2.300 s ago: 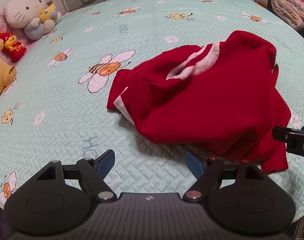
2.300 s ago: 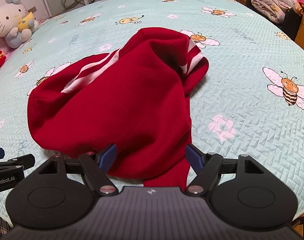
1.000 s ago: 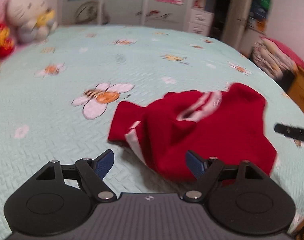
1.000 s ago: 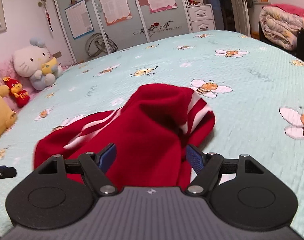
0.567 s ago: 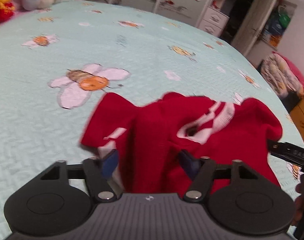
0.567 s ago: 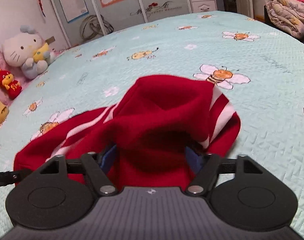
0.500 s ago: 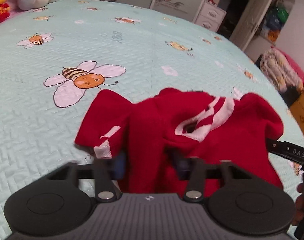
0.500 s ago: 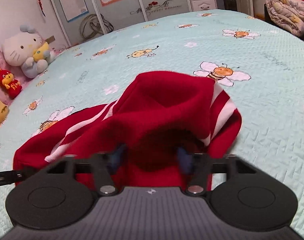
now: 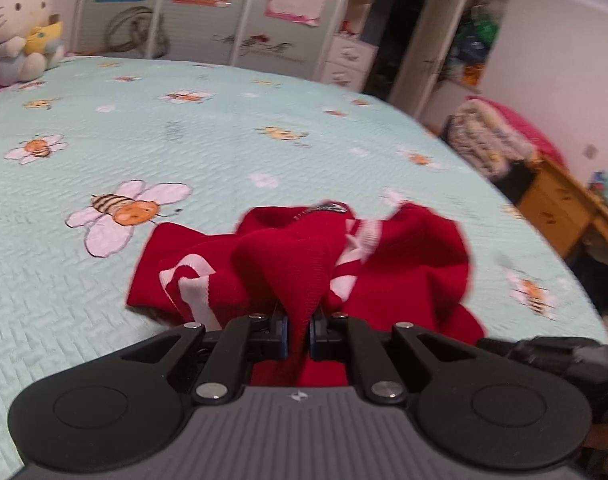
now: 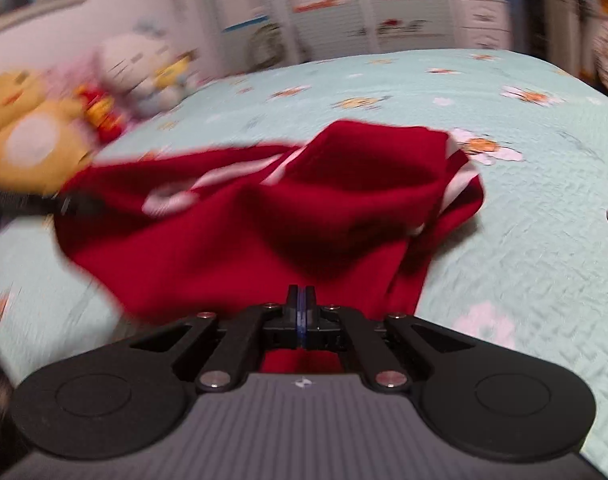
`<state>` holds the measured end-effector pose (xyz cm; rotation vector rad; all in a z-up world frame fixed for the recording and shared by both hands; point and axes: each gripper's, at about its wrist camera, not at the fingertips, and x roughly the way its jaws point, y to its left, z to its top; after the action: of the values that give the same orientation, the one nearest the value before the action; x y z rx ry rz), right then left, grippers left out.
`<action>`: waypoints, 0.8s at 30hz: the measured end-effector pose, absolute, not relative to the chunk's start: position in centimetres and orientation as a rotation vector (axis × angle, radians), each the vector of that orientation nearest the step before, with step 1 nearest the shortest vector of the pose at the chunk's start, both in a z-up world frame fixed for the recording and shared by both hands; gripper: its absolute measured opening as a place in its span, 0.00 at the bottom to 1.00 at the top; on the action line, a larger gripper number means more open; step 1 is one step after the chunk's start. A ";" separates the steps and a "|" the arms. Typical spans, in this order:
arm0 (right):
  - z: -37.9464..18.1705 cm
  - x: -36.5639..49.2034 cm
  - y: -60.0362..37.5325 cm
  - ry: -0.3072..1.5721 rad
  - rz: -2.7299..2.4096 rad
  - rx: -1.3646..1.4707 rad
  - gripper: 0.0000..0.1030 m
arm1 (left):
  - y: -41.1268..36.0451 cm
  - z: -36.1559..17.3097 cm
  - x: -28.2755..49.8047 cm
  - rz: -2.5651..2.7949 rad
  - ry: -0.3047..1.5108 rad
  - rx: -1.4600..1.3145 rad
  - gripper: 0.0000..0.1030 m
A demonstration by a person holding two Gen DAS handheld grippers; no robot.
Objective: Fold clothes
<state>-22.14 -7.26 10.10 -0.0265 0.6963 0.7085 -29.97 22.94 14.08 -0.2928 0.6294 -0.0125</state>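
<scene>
lying crumpled on the bed (image 9: 231,152) is the red sweater (image 9: 404,264), white stripes showing at cuffs and collar, bunched up toward the near edge of the mint bee-print cover.

left gripper (image 9: 296,330) comes at it from the near side, tilted down toward the bed. its jaws have just been closing and they're now pinched on a fold of the red knit, which rises in a little peak straight out from between the blue pads (image 9: 281,330). cloth clearly fills the thin gap, so that one's clamped on the sweater.

right gripper (image 10: 301,314) is angled down much the same, off to the other side of the pile. its jaws have just been closing too and the blue pads (image 10: 301,322) look pressed flat together. red fabric sits right in front of and under the tips, but i honestly can't tell if any of it is actually caught between them, the picture's pretty smeared.

each gripper shows up at the edge of the other's view: the right one low on the right of the left camera, the left one as a dark blurred bar on the left of the right camera.

further out: white cat plush (image 9: 17,20) and a yellow plush (image 10: 27,136) at the head of the bed, wardrobe doors (image 9: 207,12) with posters behind, a wooden desk (image 9: 564,204) off to the right.
</scene>
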 end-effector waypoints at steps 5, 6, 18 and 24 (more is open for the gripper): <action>10.3 -24.0 -9.3 0.707 0.686 -0.062 0.03 | 22.7 13.4 -32.6 -0.030 0.664 -0.297 0.07; 10.4 -23.5 -9.5 0.709 0.657 -0.033 0.10 | 22.6 13.1 -32.9 -0.028 0.678 -0.302 0.07; 12.3 -13.2 -6.9 0.671 0.485 0.359 0.73 | 21.2 10.7 -34.6 -0.060 0.770 -0.248 0.07; 10.0 -8.5 -2.0 0.837 0.432 0.337 0.75 | 20.0 9.5 -34.6 -0.090 0.797 -0.203 0.07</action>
<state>-8.54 -2.03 10.04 0.3371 0.8372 0.4323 -34.57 20.00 9.50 -0.2029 0.7965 -0.0902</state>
